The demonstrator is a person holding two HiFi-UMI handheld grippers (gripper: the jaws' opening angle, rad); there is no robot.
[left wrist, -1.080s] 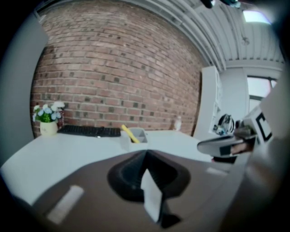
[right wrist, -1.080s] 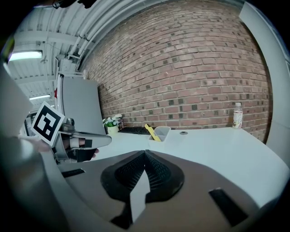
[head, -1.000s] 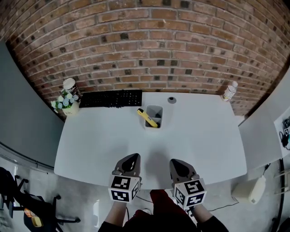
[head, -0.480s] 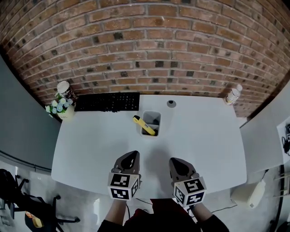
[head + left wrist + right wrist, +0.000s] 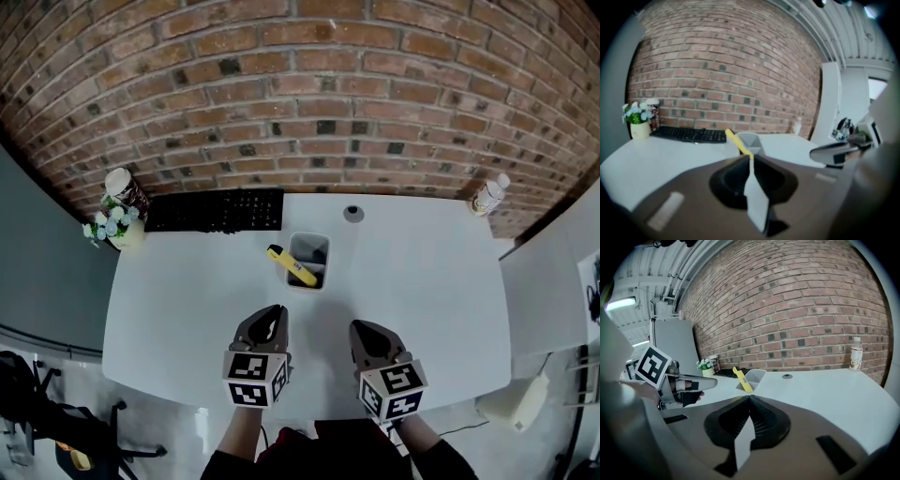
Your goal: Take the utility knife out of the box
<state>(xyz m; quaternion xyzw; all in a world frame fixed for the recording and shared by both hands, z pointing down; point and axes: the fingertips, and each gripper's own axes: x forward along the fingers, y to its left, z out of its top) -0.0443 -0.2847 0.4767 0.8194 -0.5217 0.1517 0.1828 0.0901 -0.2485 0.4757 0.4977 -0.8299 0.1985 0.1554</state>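
L gripper [image 5: 275,313] & R gripper [image 5: 364,330] now nearer box [image 5: 311,237]; utility knife [image 5: 290,266] untouched. R jaws together; L's just easing apart, barely, empty.

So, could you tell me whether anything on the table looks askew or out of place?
Only the yellow knife: it leans tilted in the small grey box at mid-table, its end poking out over the left rim. The keyboard, flower pot and bottle stand tidily along the back edge, and nothing looks spilled or damaged.
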